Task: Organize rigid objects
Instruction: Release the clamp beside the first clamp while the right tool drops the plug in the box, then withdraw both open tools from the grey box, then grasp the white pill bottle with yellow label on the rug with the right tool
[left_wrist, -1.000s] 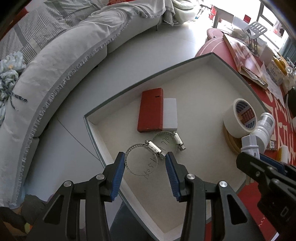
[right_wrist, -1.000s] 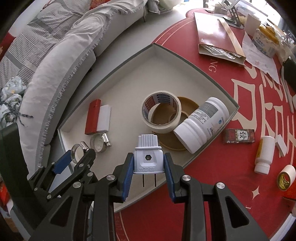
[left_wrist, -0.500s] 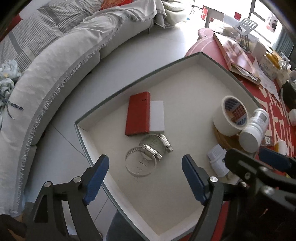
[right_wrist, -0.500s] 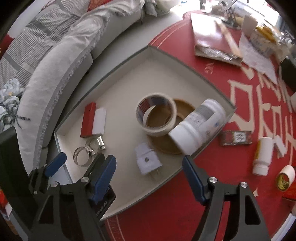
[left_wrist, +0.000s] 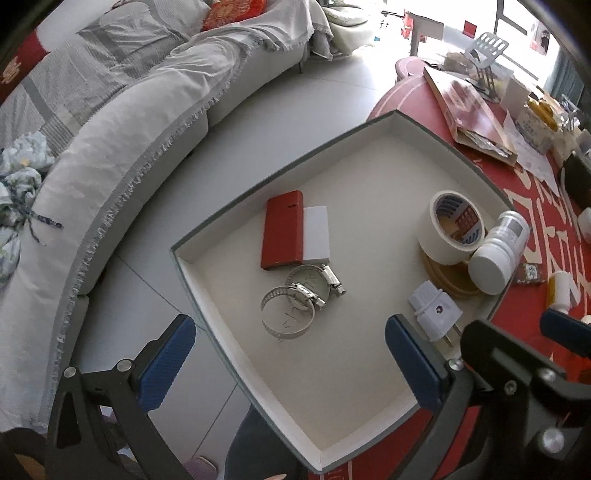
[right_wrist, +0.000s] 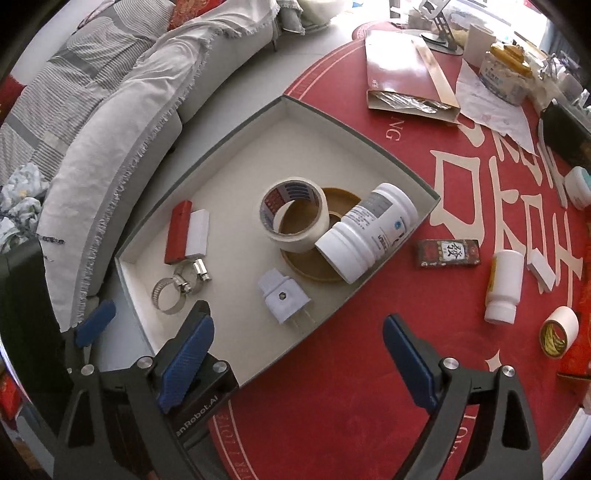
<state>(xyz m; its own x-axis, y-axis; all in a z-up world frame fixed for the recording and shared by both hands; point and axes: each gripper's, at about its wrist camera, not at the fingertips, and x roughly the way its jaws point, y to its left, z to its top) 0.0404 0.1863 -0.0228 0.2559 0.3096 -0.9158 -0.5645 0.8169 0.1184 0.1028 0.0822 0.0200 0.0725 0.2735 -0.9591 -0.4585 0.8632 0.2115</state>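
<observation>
A shallow grey-edged tray on the red table holds two metal hose clamps, a red-and-white box, a tape roll, a white bottle and a white plug adapter. My left gripper is open and empty above the tray's near corner. My right gripper is open and empty, above the tray's near edge, just short of the adapter.
On the red tablecloth right of the tray lie a small dark box, a small white bottle, a small tape roll and a cardboard folder. A grey sofa runs along the left.
The right gripper opened and let go of the white plug adapter, which now lies in the tray. The left gripper opened wide off the hose clamps. Both pulled back.
</observation>
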